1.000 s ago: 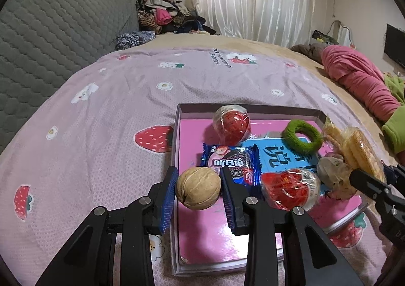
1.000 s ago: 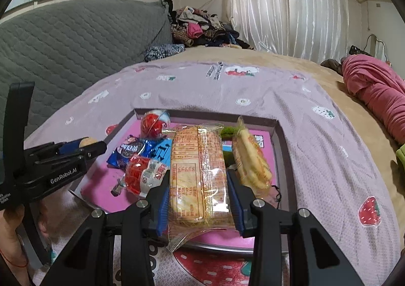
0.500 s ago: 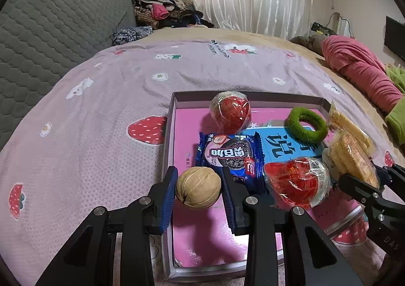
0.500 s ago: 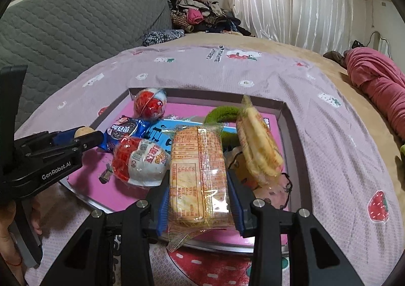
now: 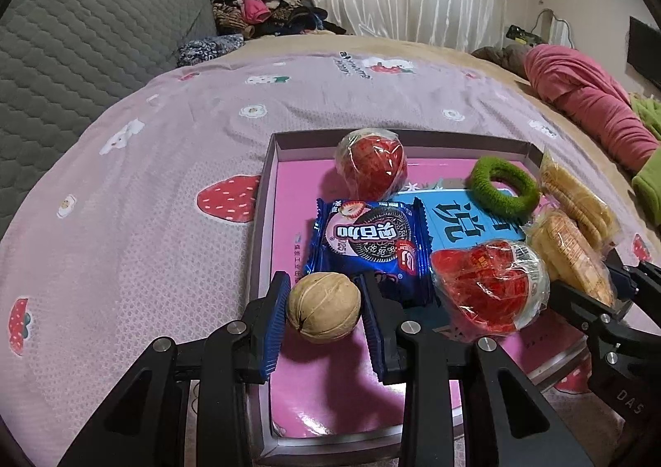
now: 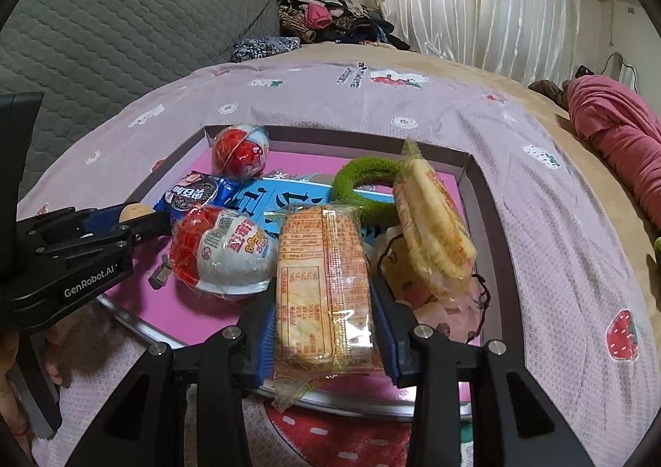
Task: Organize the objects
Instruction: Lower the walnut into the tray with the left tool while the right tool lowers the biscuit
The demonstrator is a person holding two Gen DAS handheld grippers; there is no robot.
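- I've lowered both loads toward the tray: left hand-held gripper clamps the walnut, right hand-held gripper clamps the cracker pack.
- Release comes next, I judge.

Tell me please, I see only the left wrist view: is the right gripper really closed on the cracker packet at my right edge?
Observer: Yes. In the right wrist view the right gripper has both pads pressed on the long sides of the cracker packet, with the printed side up.
Operator: Is it fully over the inside?
Observer: Mostly. Its near end hangs out past the near rim of the tray.
Operator: Is anything hidden from me on the right side?
Observer: Yes. A pale spotted pouch with a dark cord lies partly under the second cracker packet.
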